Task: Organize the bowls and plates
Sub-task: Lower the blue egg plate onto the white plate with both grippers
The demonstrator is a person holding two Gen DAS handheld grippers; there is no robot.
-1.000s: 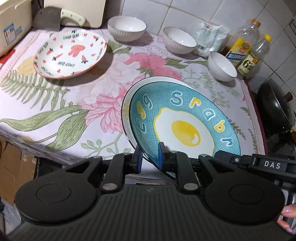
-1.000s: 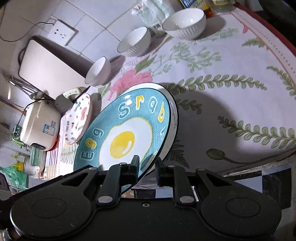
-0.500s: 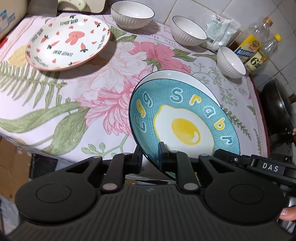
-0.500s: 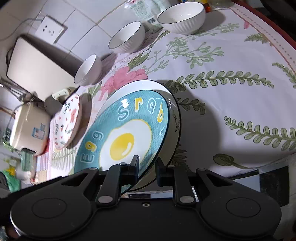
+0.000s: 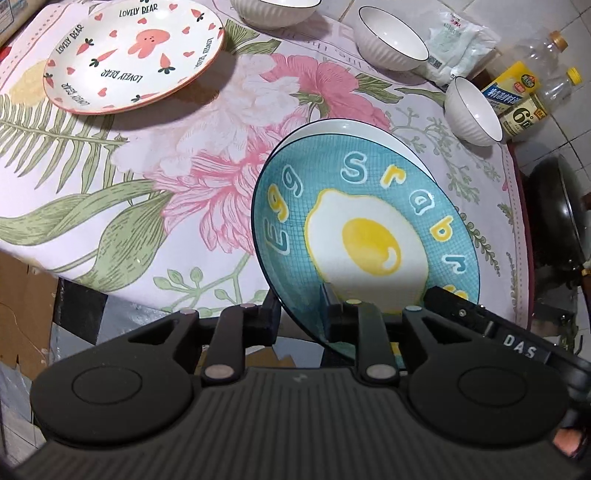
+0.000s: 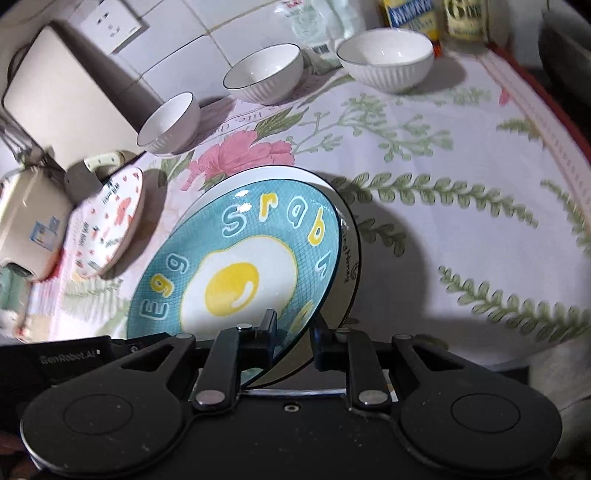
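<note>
A teal egg plate is held tilted above the flowered table, over a white plate whose rim shows behind it. My left gripper is shut on the egg plate's near rim. My right gripper is shut on the same egg plate; the white plate shows just behind it. A pink bunny plate lies at the far left. Three white ribbed bowls stand along the back.
Oil and vinegar bottles and a white packet stand at the back right. A black wok sits off the table's right edge. A rice cooker and a cutting board are at the left.
Both grippers have lifted the egg plate and tilted it steeper; it now covers more of the white plate. The cameras have moved closer to the table.
</note>
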